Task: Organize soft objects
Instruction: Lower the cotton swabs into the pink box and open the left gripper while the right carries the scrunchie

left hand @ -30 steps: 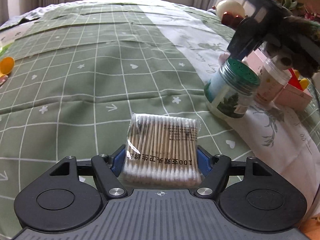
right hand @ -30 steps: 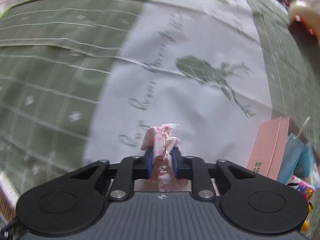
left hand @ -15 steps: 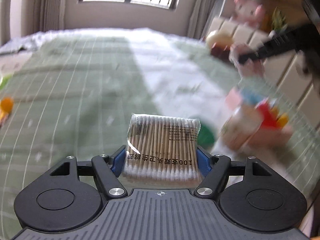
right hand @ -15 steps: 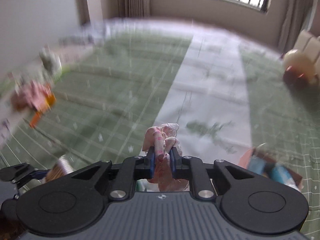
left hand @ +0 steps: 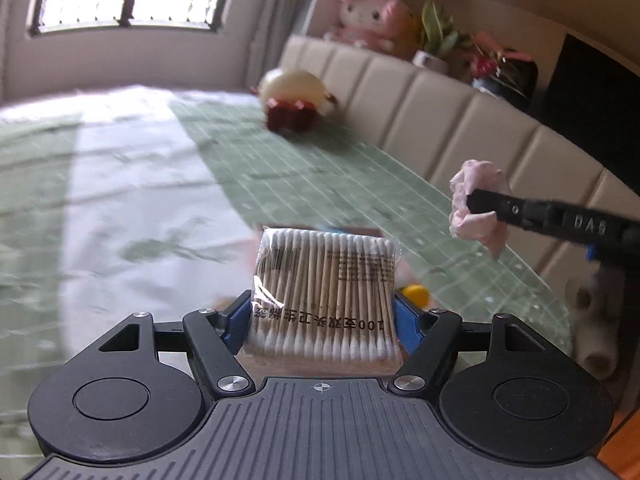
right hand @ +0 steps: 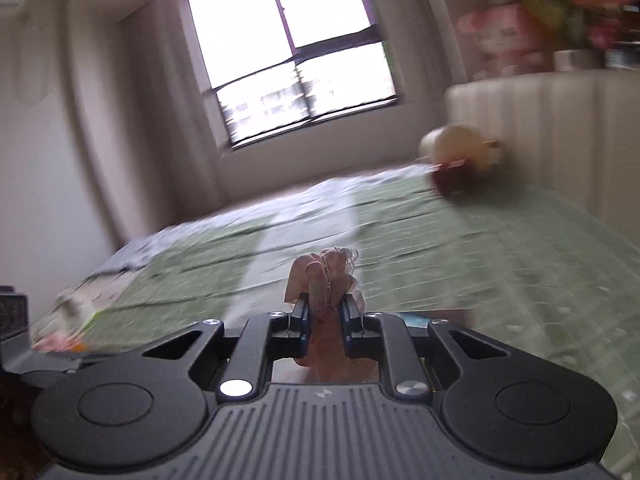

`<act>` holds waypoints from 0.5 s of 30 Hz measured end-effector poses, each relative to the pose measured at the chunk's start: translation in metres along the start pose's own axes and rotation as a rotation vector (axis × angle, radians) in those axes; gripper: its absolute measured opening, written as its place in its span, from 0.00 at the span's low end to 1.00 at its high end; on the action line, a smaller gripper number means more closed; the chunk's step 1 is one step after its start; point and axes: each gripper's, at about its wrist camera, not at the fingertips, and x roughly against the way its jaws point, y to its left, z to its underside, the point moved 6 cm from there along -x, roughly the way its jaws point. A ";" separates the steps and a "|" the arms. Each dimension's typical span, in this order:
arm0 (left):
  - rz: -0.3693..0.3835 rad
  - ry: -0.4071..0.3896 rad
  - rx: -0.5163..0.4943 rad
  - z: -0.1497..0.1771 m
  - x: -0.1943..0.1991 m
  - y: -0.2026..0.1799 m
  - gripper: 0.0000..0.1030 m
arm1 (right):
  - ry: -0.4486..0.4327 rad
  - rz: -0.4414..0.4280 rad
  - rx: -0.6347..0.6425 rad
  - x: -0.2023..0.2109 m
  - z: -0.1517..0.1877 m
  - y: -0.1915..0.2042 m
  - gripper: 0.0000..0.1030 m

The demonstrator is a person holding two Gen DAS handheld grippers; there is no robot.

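Observation:
My left gripper (left hand: pixel 322 312) is shut on a clear pack of cotton swabs (left hand: pixel 326 292) and holds it in the air above the green checked bed cover (left hand: pixel 340 176). My right gripper (right hand: pixel 324 312) is shut on a crumpled pink cloth (right hand: pixel 326 276), also raised above the bed. In the left wrist view the right gripper (left hand: pixel 480 204) shows at the right with the pink cloth (left hand: pixel 478 204) bunched around its finger.
A cream and red plush toy (left hand: pixel 294 98) lies at the far end of the bed by the padded headboard (left hand: pixel 440 120). A pink plush (left hand: pixel 372 16) and plants (left hand: pixel 440 36) sit on the shelf above. A window (right hand: pixel 288 48) is beyond.
Both grippers have risen and tilted up from the bed, each keeping its load. The jars and pink box near the left gripper have dropped out of view.

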 end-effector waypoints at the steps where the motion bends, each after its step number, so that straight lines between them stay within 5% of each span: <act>1: 0.007 0.013 0.006 0.001 -0.012 -0.006 0.74 | -0.020 0.025 -0.027 0.001 0.007 -0.012 0.15; 6: -0.020 0.075 -0.020 0.006 -0.069 -0.023 0.74 | -0.030 -0.043 -0.203 -0.012 0.044 -0.049 0.15; 15: -0.136 0.087 -0.126 0.011 -0.137 -0.026 0.75 | 0.035 -0.079 -0.268 -0.038 0.082 -0.072 0.15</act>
